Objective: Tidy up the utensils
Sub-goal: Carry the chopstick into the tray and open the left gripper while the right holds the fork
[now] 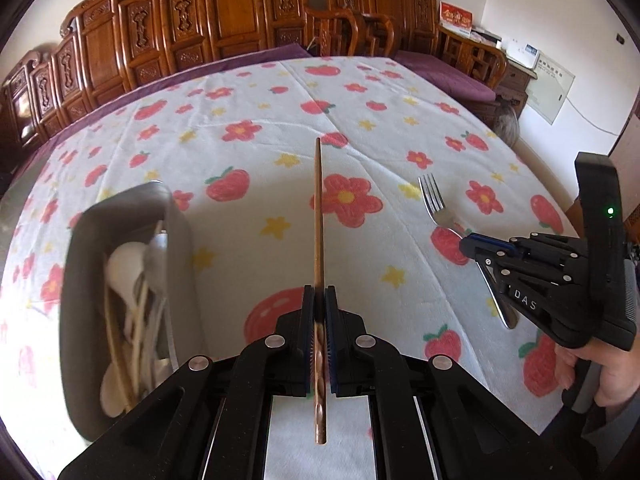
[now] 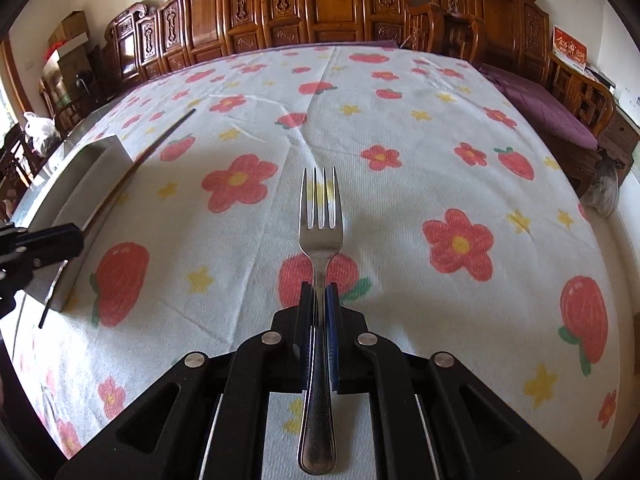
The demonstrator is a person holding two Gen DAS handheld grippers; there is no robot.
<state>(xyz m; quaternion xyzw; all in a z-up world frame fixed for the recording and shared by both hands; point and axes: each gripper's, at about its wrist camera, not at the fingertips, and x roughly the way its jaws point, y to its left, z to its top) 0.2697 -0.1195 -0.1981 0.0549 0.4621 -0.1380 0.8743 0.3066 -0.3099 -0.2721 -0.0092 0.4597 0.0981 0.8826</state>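
My left gripper [image 1: 319, 294] is shut on a brown wooden chopstick [image 1: 318, 216] that points away over the flowered tablecloth, its carved end sticking back between the arms. A grey utensil box [image 1: 120, 216] sits just left of it, holding white spoons and pale chopsticks. My right gripper [image 2: 320, 292] is shut on the neck of a steel fork [image 2: 320, 216], tines forward, above the cloth. The right gripper [image 1: 470, 242] with the fork [image 1: 434, 200] also shows at the right of the left wrist view. The left gripper [image 2: 78, 236] and its chopstick [image 2: 160, 142] show at the left of the right wrist view, over the box [image 2: 100, 160].
The table wears a white cloth [image 2: 400, 128] printed with red flowers and strawberries. Carved wooden chairs [image 2: 320, 4] line the far edge, and a purple-cushioned bench [image 2: 540, 104] stands at the right. A hand [image 1: 608, 376] holds the right gripper's handle.
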